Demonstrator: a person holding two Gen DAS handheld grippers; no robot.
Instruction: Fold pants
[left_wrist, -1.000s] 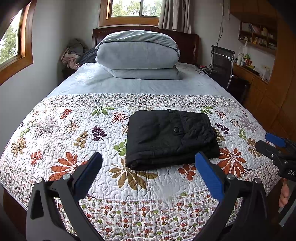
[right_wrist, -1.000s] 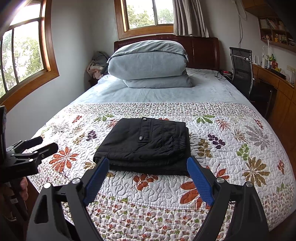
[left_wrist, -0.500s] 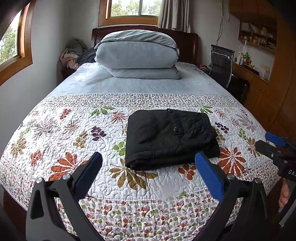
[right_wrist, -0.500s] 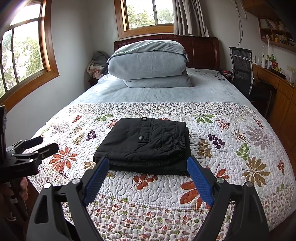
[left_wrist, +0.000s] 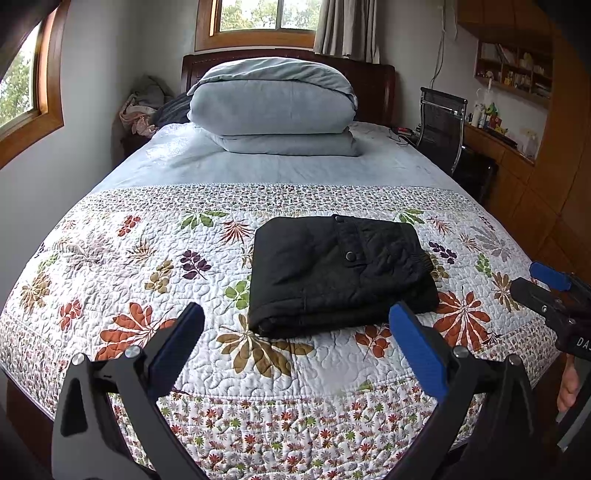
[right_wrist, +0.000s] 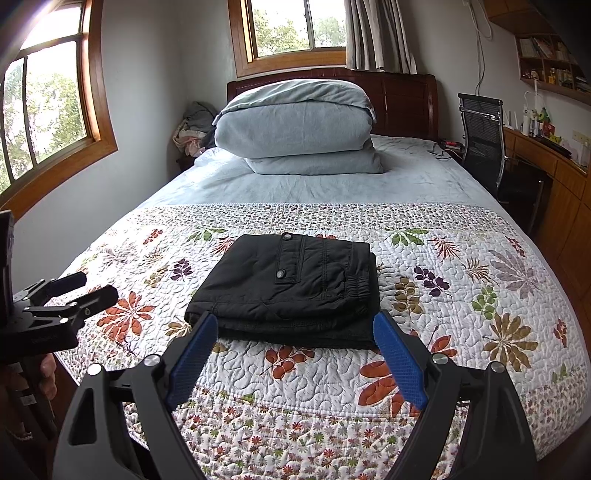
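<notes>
Black pants (left_wrist: 340, 273) (right_wrist: 291, 291) lie folded into a compact rectangle on the floral quilt (left_wrist: 147, 280) (right_wrist: 461, 295) near the foot of the bed, snap buttons facing up. My left gripper (left_wrist: 295, 314) hovers open short of the bed's foot edge, a little in front of the pants, nothing between its blue pads. My right gripper (right_wrist: 293, 323) is open too, its pads framing the pants' near edge without touching. Each gripper shows at the side of the other's view, the right gripper (left_wrist: 554, 291) at the right edge and the left gripper (right_wrist: 66, 299) at the left edge.
A folded pale blue duvet and pillow (left_wrist: 273, 107) are stacked at the headboard. A black office chair (left_wrist: 443, 129) and a wooden desk (left_wrist: 498, 147) stand along the right wall. Clothes (left_wrist: 144, 107) are piled at the bed's far left corner. Windows line the left and back walls.
</notes>
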